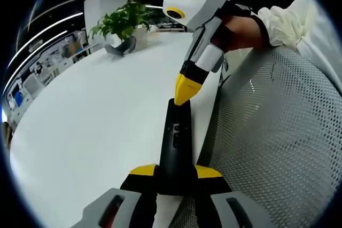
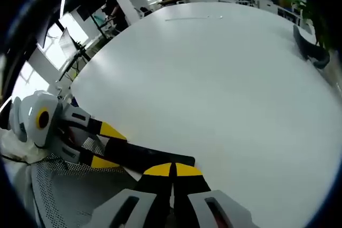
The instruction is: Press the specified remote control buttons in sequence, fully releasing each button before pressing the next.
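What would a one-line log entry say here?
left tool: shut on remote control | right tool: shut, tip at remote's far end | white table

The table (image 1: 96, 116) is smooth, matt white with a soft sheen. The remote control (image 1: 176, 142) looks like matt black plastic, and the grippers' shells are glossy white plastic with yellow tips. A perforated grey mesh surface (image 1: 278, 142) looks rough.

We count one black remote control (image 1: 176, 148) and two hand-held grippers: the left hand-held gripper (image 1: 176, 173) and the right hand-held gripper (image 1: 183, 90). Beyond the remote we count one white desk (image 1: 96, 116), one potted plant (image 1: 124, 22), and beside it one grey curved object (image 1: 120, 49).
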Available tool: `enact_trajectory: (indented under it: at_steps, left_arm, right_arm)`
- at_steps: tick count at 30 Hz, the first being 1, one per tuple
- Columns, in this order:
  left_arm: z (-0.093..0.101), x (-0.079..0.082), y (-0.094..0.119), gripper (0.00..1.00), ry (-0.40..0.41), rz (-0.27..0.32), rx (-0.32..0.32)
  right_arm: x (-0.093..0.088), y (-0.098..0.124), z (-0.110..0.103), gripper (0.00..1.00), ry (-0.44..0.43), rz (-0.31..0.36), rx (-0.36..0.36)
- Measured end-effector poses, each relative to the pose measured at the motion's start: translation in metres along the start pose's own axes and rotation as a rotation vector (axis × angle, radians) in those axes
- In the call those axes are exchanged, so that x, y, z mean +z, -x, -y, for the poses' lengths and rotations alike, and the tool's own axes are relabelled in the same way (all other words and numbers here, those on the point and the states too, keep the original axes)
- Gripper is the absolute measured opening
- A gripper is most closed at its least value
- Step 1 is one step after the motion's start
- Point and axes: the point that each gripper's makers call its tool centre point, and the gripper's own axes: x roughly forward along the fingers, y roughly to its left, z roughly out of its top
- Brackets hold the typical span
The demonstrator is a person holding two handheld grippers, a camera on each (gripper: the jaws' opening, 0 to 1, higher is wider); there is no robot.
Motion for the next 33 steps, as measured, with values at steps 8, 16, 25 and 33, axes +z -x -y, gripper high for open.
enact_trajectory:
  at_steps: [8,16,25,33]
  left_arm:
    - [0.0,0.0006,0.0,0.25,-0.001,-0.001,0.001]
    - [-0.0001,0.0001,0.0007,0.24,0.0,-0.009,0.008]
    - [0.0004,-0.0065,0.0058,0.24,-0.014,-0.055,0.011]
    - [0.001,-0.0083,0.0054,0.24,-0.029,-0.069,0.013]
  right_arm:
    - [0.0003,-0.0001,-0.0005,0.0,0.032,0.004,-0.007]
    - [0.0002,0.0005,-0.0006,0.0,0.019,0.007,-0.001]
    - [0.0002,0.0004,-0.0004,0.0,0.026,0.006,-0.002]
    - [-0.0003,0.0001,-0.0003,0.0,0.015,0.004,0.001]
